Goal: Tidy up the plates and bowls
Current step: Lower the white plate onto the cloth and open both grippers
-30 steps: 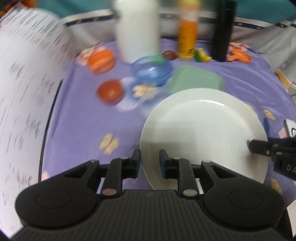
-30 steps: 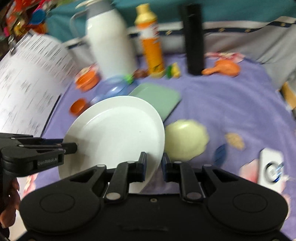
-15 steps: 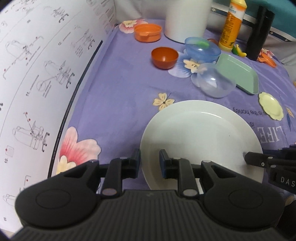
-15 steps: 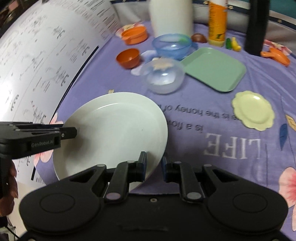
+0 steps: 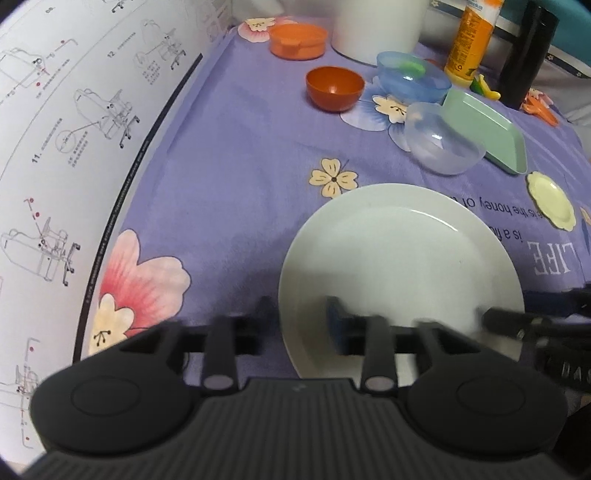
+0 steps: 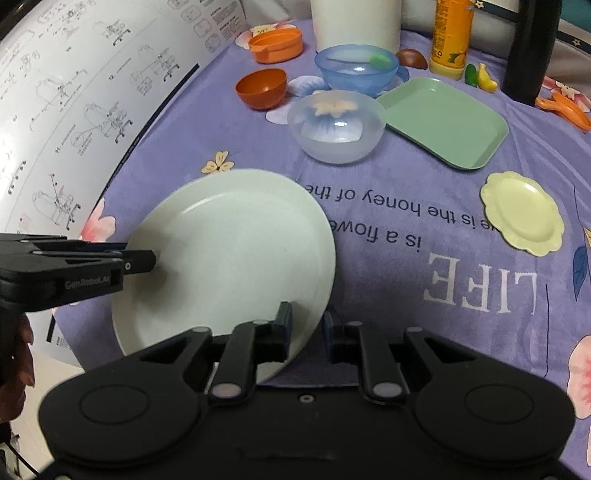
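Note:
A large white plate point(image 5: 402, 273) sits low over the purple cloth, held at two rims. My left gripper point(image 5: 297, 314) has its jaws wider apart around the plate's near rim and looks blurred. My right gripper point(image 6: 306, 321) is shut on the plate's point(image 6: 236, 251) right rim. The left gripper point(image 6: 142, 260) shows in the right wrist view at the plate's left rim. Further back are a clear bowl point(image 6: 336, 125), a blue bowl point(image 6: 356, 68), an orange bowl point(image 6: 261, 86), a green tray point(image 6: 443, 122) and a small yellow plate point(image 6: 522, 212).
A white instruction sheet point(image 5: 74, 129) lines the left side. At the back stand a white jug point(image 6: 354, 22), an orange bottle point(image 6: 450, 37), a black cylinder point(image 6: 530, 48) and an orange lidded tub point(image 6: 275, 44). Small toy fruits point(image 6: 480, 75) lie by the bottle.
The plate has come down toward the cloth at the near left. The left jaws have spread apart from the plate's rim; the right jaws stay shut on it.

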